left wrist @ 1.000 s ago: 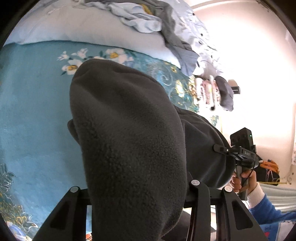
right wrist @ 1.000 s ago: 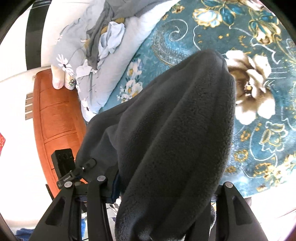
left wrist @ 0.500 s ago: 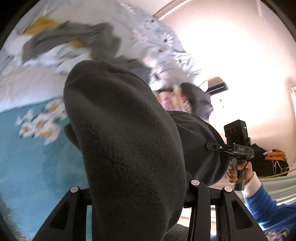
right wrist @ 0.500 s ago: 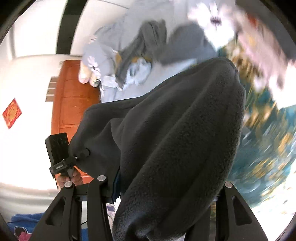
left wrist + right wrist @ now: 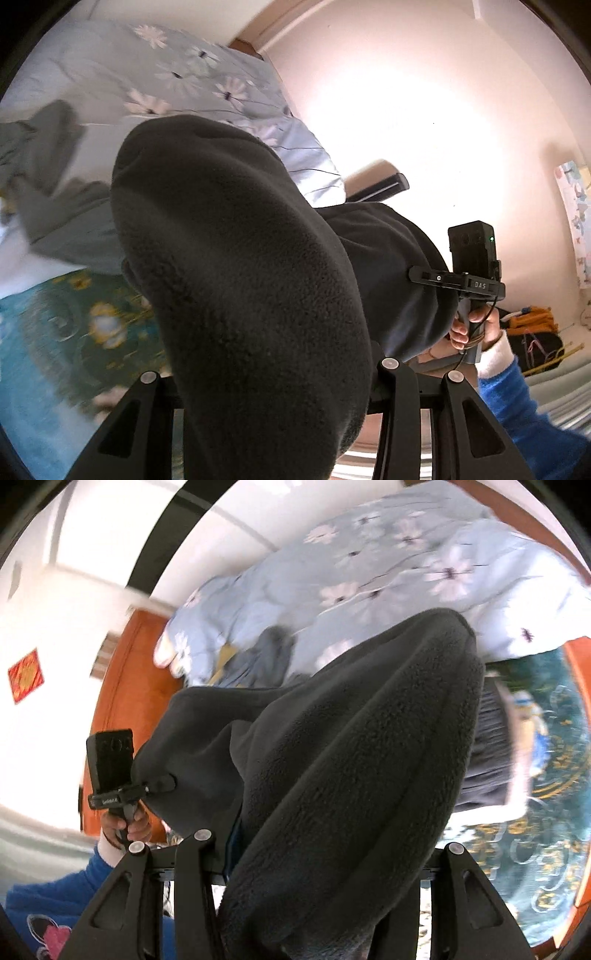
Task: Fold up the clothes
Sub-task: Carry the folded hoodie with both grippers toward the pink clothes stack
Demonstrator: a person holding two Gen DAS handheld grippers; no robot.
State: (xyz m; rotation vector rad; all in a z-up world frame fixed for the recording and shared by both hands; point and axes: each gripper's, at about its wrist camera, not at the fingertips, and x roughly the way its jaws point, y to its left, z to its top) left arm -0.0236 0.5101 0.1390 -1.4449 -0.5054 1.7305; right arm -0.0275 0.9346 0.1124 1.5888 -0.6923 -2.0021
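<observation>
Both grippers tilted up since 1 s ago: teal bedspread (image 5: 48, 354) dropped low in view, floral quilt (image 5: 177, 77) and wall now fill top. Left gripper (image 5: 266, 413) fingers pinching dark fleece garment (image 5: 251, 288), held in air above bed. Garment spans across to right gripper (image 5: 332, 893), fingers also pinching it. Open air between quilt and garment's top edge.

Fleece (image 5: 258, 295) hides hand-held gripper tips — bedspread (image 5: 55, 332) blurred.
</observation>
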